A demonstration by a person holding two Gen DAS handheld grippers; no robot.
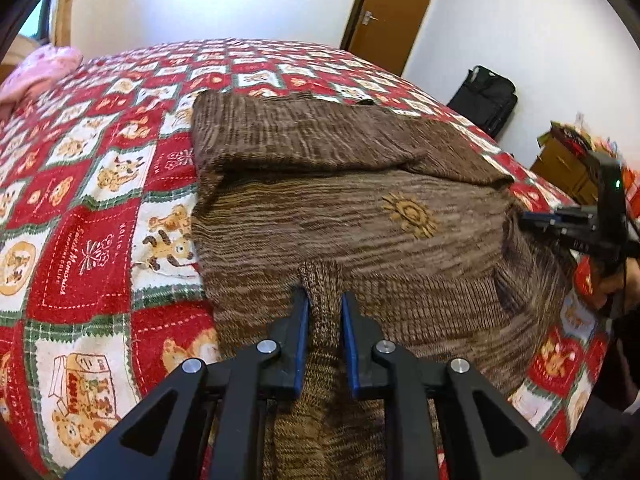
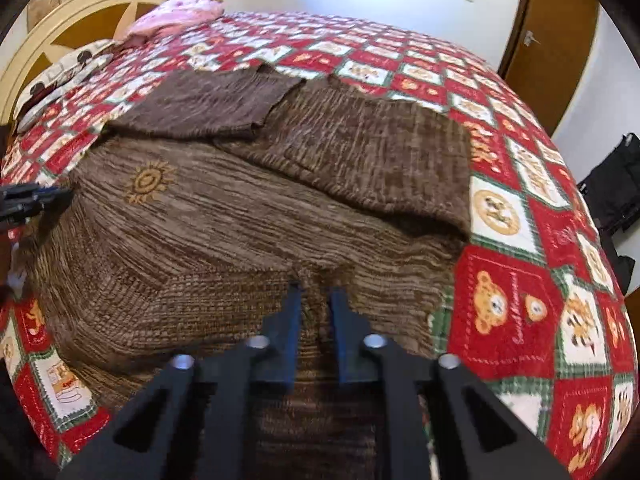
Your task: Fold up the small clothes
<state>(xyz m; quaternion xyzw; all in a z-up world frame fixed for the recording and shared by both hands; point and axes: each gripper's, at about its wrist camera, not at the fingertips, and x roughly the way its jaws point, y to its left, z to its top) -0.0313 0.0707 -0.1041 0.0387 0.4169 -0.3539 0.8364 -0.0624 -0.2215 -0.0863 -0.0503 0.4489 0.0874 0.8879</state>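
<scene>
A brown knitted sweater (image 1: 340, 208) with an orange sun emblem (image 1: 410, 215) lies on the bed, its sleeves folded across the far part. My left gripper (image 1: 324, 300) is shut on a pinched ridge of the sweater's near edge. My right gripper (image 2: 316, 292) is shut on another fold of the same sweater (image 2: 240, 220) near its edge; the sun emblem (image 2: 148, 182) lies to its left. The right gripper also shows at the right edge of the left wrist view (image 1: 532, 222), and the left gripper at the left edge of the right wrist view (image 2: 60, 196).
The bed is covered by a red, white and green teddy-bear quilt (image 1: 80, 208). A pink cloth (image 1: 40, 68) lies at the far corner by the wooden headboard (image 2: 60, 20). A black bag (image 1: 486, 98) stands by the wall near a brown door (image 1: 396, 8).
</scene>
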